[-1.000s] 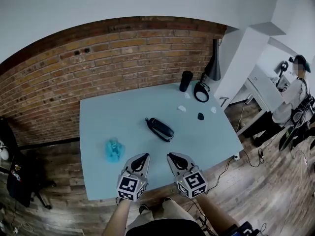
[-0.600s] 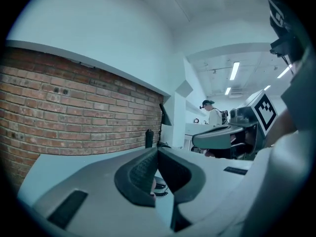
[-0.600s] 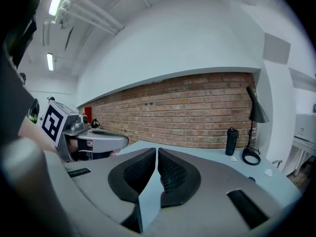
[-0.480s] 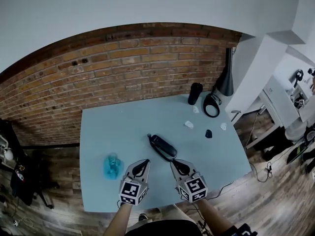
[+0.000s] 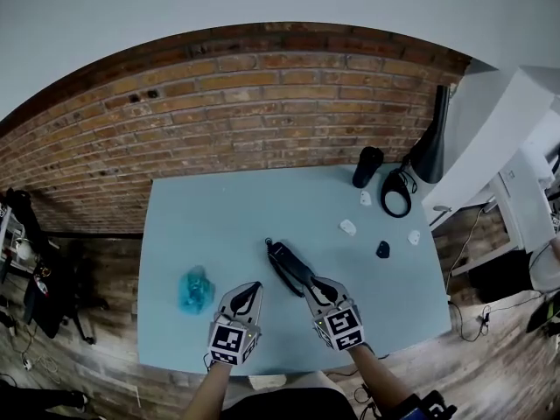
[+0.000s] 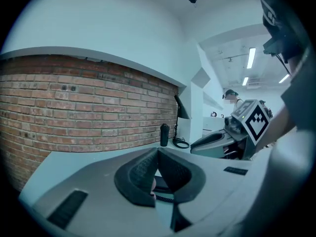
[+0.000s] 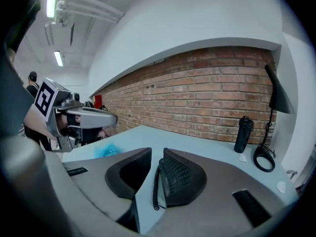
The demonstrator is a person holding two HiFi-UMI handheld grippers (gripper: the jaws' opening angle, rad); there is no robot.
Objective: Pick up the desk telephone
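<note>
The black desk telephone (image 5: 287, 263) lies slantwise on the pale blue table (image 5: 219, 217), its coiled cord (image 7: 156, 181) at the near end. My right gripper (image 5: 317, 285) has its tips at the phone's near end. Its jaws are opening, with a narrow gap through which the cord shows; nothing is pressed between the pads. My left gripper (image 5: 249, 289) hovers to the left of the phone, apart from it, shut and empty. In the left gripper view its tips (image 6: 157, 151) meet, and part of the phone (image 6: 162, 182) shows below them.
A crumpled blue thing (image 5: 194, 289) lies left of the left gripper. At the far right corner stand a black bottle (image 5: 367, 166), a black cable ring (image 5: 395, 191) and a black lamp (image 5: 433, 147). Small white bits (image 5: 348, 227) and a small black thing (image 5: 382, 249) lie right of the phone. A brick wall backs the table.
Both grippers have moved forward and down over the table toward the phone. The right one now reaches the phone's near end.
</note>
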